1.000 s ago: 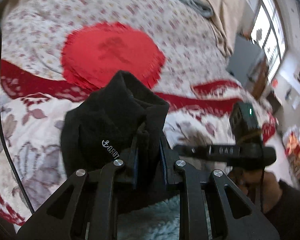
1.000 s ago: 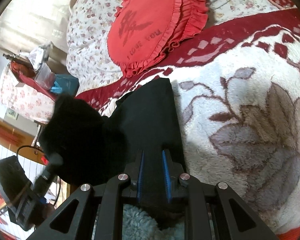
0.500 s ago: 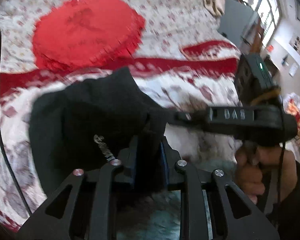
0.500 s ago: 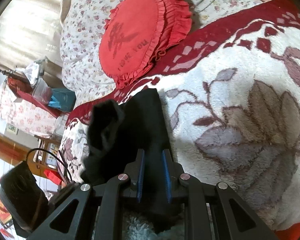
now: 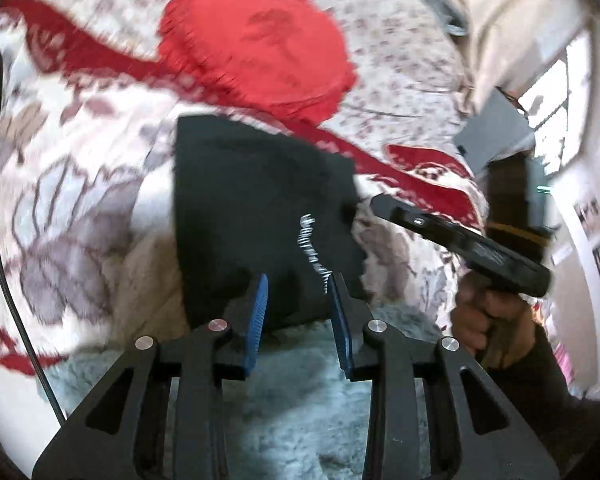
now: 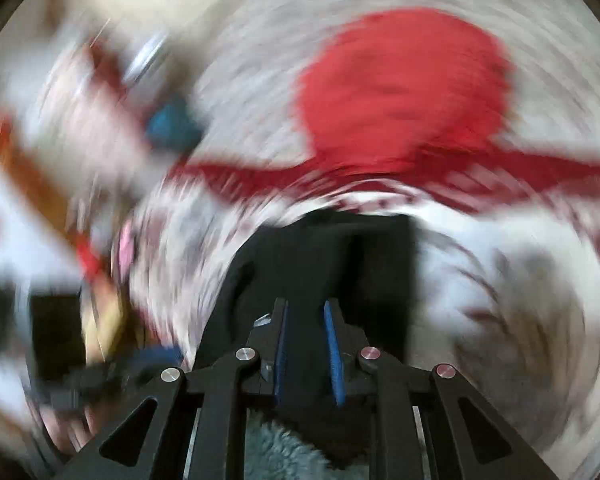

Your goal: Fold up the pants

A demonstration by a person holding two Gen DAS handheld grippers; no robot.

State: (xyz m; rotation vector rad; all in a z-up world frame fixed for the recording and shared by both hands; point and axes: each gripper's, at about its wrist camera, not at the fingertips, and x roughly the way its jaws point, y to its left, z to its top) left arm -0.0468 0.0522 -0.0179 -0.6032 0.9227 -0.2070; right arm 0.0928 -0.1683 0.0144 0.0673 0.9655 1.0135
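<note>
on the bed lies one folded black pants, two grippers near.

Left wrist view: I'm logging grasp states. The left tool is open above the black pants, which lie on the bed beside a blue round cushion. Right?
Not quite: the round cushion is red, not blue, as the left wrist view shows. The left tool is open above the black pants on the bed.

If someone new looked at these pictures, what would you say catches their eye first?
Most likely the round red cushion at the far side of the flowered bed cover. Next, the black pants lying folded in the middle of the bed, just ahead of the open left gripper. The right gripper reaches in at the pants' right edge, and its own view is heavily blurred.
</note>
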